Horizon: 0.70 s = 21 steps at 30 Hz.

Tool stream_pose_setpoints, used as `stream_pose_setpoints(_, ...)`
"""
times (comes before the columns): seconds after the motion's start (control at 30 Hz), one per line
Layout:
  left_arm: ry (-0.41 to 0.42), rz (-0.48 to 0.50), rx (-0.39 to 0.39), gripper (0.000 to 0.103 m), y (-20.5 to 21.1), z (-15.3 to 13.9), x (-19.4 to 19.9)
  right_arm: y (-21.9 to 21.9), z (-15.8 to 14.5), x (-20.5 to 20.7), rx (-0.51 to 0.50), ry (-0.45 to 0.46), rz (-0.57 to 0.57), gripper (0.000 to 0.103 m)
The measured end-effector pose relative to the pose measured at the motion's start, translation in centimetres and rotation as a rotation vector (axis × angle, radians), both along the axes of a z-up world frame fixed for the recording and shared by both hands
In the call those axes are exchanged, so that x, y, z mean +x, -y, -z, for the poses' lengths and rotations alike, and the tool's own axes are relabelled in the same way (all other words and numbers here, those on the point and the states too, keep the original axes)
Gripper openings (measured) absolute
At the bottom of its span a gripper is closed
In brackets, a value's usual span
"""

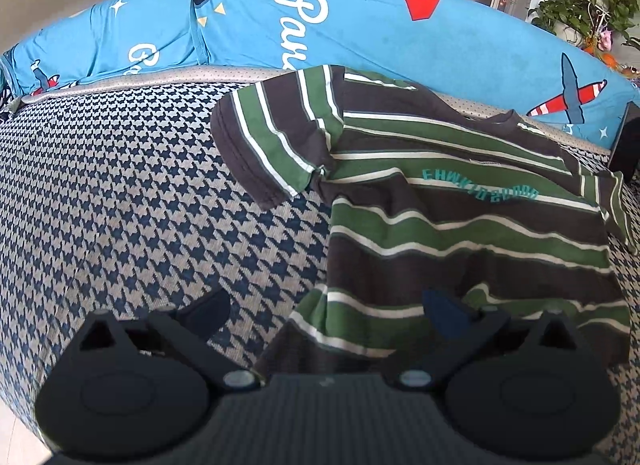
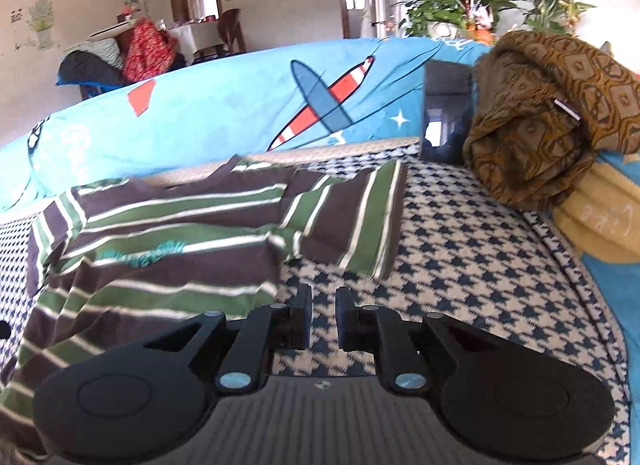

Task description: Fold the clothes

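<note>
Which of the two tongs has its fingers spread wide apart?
The left tongs, fingers spread wide over the striped T-shirt's hem. The right tongs show only a narrow gap, holding nothing above the houndstooth cover.

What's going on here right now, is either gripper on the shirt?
A person is folding a striped T-shirt spread on the houndstooth sofa seat. The left gripper is wide open over the shirt's lower hem, holding nothing. The right gripper hangs nearly shut and empty over bare seat, beside the shirt's edge below one sleeve.
</note>
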State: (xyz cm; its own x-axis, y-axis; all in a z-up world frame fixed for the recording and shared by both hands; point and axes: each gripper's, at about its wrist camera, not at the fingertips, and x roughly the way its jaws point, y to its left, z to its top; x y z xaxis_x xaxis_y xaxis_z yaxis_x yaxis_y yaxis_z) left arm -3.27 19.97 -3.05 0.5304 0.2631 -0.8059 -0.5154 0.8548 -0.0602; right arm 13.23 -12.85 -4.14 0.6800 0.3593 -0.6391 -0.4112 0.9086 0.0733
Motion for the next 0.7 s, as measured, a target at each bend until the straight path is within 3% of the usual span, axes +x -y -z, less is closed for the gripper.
stream_pose_setpoints(0.47, -0.008, -0.018, -0.020, 0.103, 1.5, 1.5, -3.8, 0.7, 1.0, -5.0, 0.022, -0.040, -0.152, 0.035)
stream_pose_setpoints(0.6, 0.006, -0.012, -0.025, 0.103, 2.0, 1.5, -4.8, 0.5, 1.4, -6.4, 0.023, -0.051, -0.226, 0.053)
stream_pose_setpoints(0.7, 0.006, -0.005, -0.026, 0.103, 2.4, 1.7, -5.4, -0.2, 2.0, -7.3, -0.008, -0.049, -0.282, 0.055)
